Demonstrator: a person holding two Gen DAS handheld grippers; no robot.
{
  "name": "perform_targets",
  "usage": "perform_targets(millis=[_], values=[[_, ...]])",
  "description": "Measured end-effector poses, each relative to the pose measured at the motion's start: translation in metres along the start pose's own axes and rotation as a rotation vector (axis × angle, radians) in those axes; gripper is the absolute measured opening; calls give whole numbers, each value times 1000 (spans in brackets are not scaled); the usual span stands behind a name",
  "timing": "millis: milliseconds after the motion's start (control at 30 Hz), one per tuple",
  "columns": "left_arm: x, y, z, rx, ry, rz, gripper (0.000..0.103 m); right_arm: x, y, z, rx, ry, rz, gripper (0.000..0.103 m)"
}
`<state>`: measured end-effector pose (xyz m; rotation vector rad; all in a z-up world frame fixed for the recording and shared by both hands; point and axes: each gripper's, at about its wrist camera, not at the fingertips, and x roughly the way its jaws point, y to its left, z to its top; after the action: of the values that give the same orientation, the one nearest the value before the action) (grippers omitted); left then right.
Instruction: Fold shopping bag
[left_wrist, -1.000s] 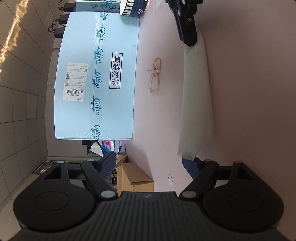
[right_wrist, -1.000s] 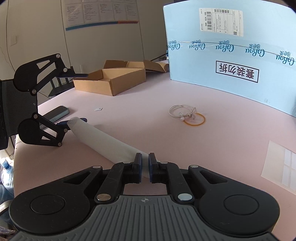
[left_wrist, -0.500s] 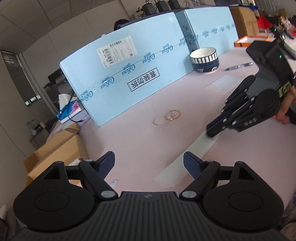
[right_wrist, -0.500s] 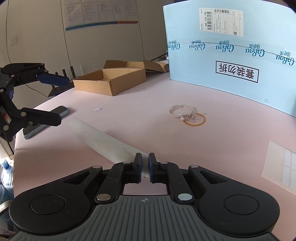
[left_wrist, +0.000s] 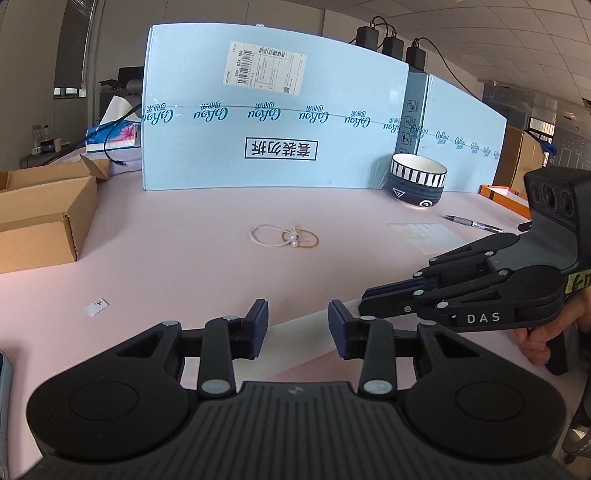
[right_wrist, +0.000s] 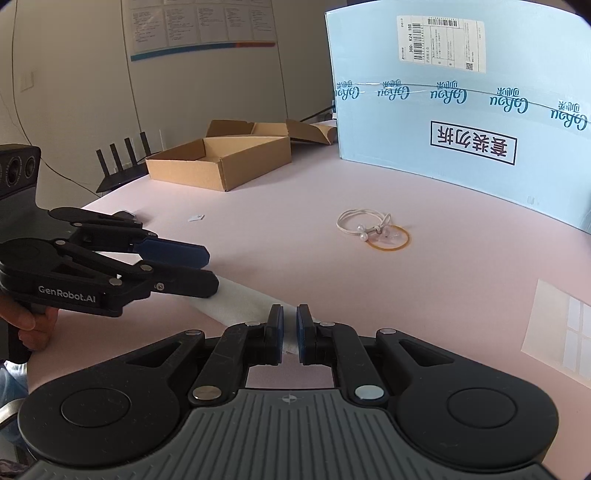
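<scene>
The shopping bag (right_wrist: 243, 299) is a white strip folded long and narrow, lying flat on the pink table (left_wrist: 184, 258). My right gripper (right_wrist: 290, 314) is shut on its near end, with white fabric pinched between the blue pads. It shows from the side as the right gripper (left_wrist: 369, 299) in the left wrist view. My left gripper (left_wrist: 297, 310) straddles the bag's (left_wrist: 295, 334) other end. Its jaws are closing, the fabric lies between them, and the pads stand clear of it. From the right wrist, the left gripper (right_wrist: 211, 271) hovers just over that end, with a hand on its handle.
A large light-blue carton (left_wrist: 273, 122) walls off the back of the table. An open cardboard box (left_wrist: 37, 218) sits at the left, a striped bowl (left_wrist: 417, 181) and a pen (left_wrist: 472, 223) at the right. A hair tie with a rubber band (left_wrist: 284, 236) lies mid-table.
My left gripper rolled from sideways to level, swung in over the bag's free end, and its jaws narrowed. The right gripper and its hold on the bag stayed the same.
</scene>
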<state>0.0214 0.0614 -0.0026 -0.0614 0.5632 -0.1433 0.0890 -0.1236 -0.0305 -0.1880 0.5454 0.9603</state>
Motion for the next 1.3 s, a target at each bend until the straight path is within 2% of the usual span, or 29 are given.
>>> perform_targets(millis=[267,367,433,533,567,667,767,933,1067,1100,1167,1300], values=[[-2,0,-6,23,13,4,40,0,0,0,4,-1,3,7],[-1,0,-7,28,22,-13,48,0,0,-1,3,-1,3,7],[1,-6,-7,67,36,-19,60,1,-1,-1,5,-1,5,7],[2,-21,-8,149,40,35,64,1,-1,-1,6,-1,6,7],[2,-20,-8,145,39,38,65,1,-1,-1,5,-2,5,7],[-1,-6,-7,61,25,7,64,1,-1,-1,7,-2,7,7],[-11,15,-8,-60,-16,-90,64,1,-1,-1,8,-2,7,7],[-31,35,-4,-256,-106,-183,63,1,-2,-1,12,-2,10,8],[-30,9,7,-225,-119,-256,63,1,-2,-1,10,-2,9,8],[-27,0,9,-197,-109,-240,63,1,-2,-1,9,-2,8,7],[-14,-17,12,-125,-65,-147,63,1,-1,-1,8,-3,7,7],[8,-29,11,-25,22,-23,62,1,-2,-1,7,-6,9,8]])
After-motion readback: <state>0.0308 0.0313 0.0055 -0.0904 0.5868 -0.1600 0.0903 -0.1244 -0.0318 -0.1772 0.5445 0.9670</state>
